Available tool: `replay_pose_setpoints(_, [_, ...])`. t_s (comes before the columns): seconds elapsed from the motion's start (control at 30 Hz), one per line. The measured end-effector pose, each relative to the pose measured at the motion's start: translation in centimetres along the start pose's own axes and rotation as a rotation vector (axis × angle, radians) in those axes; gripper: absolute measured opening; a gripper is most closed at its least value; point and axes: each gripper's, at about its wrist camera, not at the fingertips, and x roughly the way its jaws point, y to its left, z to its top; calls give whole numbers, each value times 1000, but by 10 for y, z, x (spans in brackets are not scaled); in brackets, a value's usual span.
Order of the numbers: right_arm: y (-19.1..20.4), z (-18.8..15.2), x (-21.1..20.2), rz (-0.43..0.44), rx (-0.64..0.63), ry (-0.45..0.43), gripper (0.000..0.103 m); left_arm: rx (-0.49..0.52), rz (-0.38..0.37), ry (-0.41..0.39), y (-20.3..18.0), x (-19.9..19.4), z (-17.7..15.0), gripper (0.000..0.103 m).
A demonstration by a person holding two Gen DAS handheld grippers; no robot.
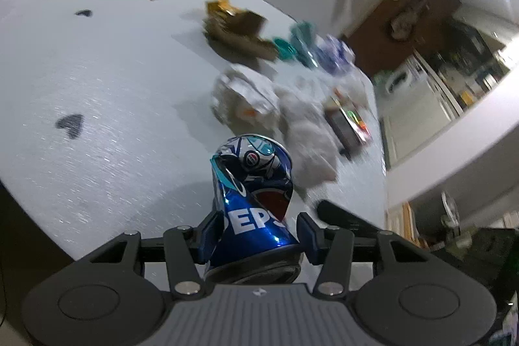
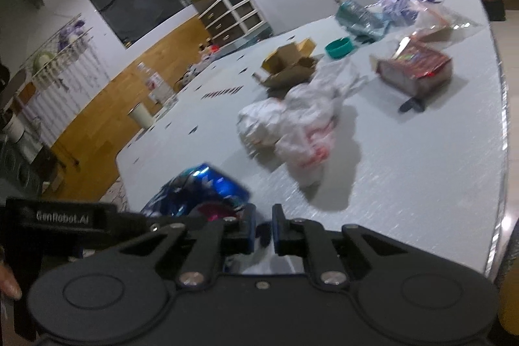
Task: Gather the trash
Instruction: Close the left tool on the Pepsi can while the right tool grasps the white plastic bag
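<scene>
left gripper (image 1: 258, 231): the jaws are closed on the sides of the pepsi can (image 1: 254, 200); the can is dented and is held above the near part of the table (image 1: 97, 86).
pepsi can in the right view: it is seen blurred at (image 2: 201, 190), just left of the right gripper, with the left gripper (image 2: 61, 218) behind it.
right gripper (image 2: 263, 229): the jaws are almost closed, only a narrow gap is left; nothing is seen between them.
white plastic bag (image 2: 305, 125): it is crumpled on the table, just beyond the can.
cardboard box (image 2: 288, 60): it is open and lies beyond the white plastic bag.
teal bowl (image 2: 339, 47): it is placed just right of the cardboard box.
teal wrapper (image 2: 360, 17): it lies beyond the teal bowl.
blue and white bag (image 2: 405, 0): it lies right of the teal wrapper, near the far table edge.
red packet (image 2: 416, 67): it lies right of the white plastic bag, well apart from the can.
sharpness: both views are blurred, so small details cannot be told.
</scene>
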Motion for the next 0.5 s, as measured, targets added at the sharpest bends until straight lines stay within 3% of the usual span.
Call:
replay_pose_setpoints(0.07, [-4, 7, -4, -21, 2, -23, 14, -33, 14, -29, 5, -1, 1, 52])
replay_pose_setpoints(0.27, [-12, 31, -19, -97, -6, -85, 42, -91, -15, -17, 11, 2, 5, 53])
replay_pose_setpoints(0.33, [-12, 42, -16, -131, -12, -112, 72, -99, -28, -2, 11, 4, 3, 53])
replay_pose_setpoints(0.4, [-9, 53, -7, -151, -29, -121, 77, -105, -42, 12, 10, 6, 1, 54])
replay_pose_setpoints(0.5, [-3, 64, 16, -162, -65, -85, 77, -117, -64, 25, 12, 5, -2, 55])
